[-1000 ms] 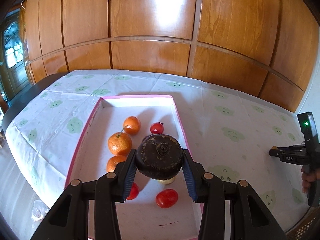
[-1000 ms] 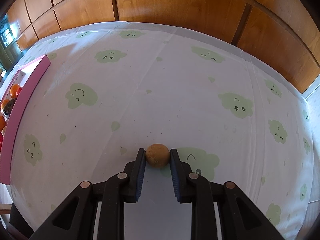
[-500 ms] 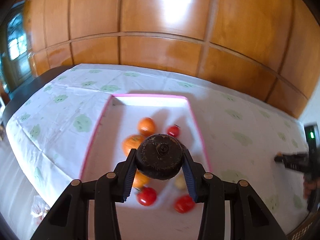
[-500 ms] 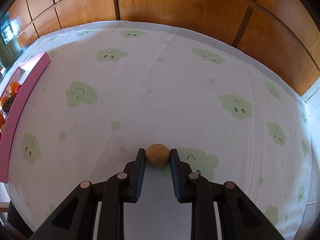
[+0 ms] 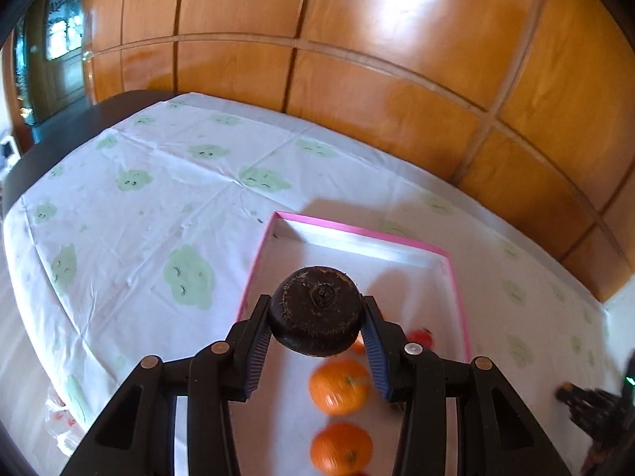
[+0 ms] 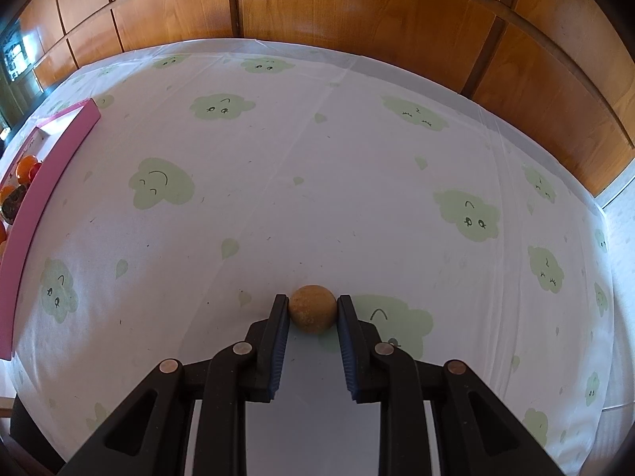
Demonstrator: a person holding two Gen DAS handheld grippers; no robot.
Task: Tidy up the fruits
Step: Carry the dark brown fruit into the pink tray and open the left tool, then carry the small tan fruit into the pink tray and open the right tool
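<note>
My left gripper (image 5: 316, 313) is shut on a dark brown round fruit (image 5: 316, 309), held above the left side of the pink-rimmed white box (image 5: 357, 231). Below it in the box lie two oranges (image 5: 338, 385) and a small red fruit (image 5: 420, 337), all blurred. In the right wrist view my right gripper (image 6: 312, 309) is shut on a small tan round fruit (image 6: 312, 313) just over the tablecloth. The same pink box (image 6: 59, 158) shows at that view's far left with oranges and the dark fruit (image 6: 12, 204) above it.
A white tablecloth with green cloud faces (image 6: 317, 178) covers the table. Wooden wall panels (image 5: 357, 79) run behind it. The right gripper's black body (image 5: 595, 400) appears at the left wrist view's right edge. A dark table edge (image 5: 79, 119) shows at the back left.
My left gripper has swung left with the dark fruit and rolled; the box and its fruits now sit lower and to the right. The right gripper and tan fruit have stayed put.
</note>
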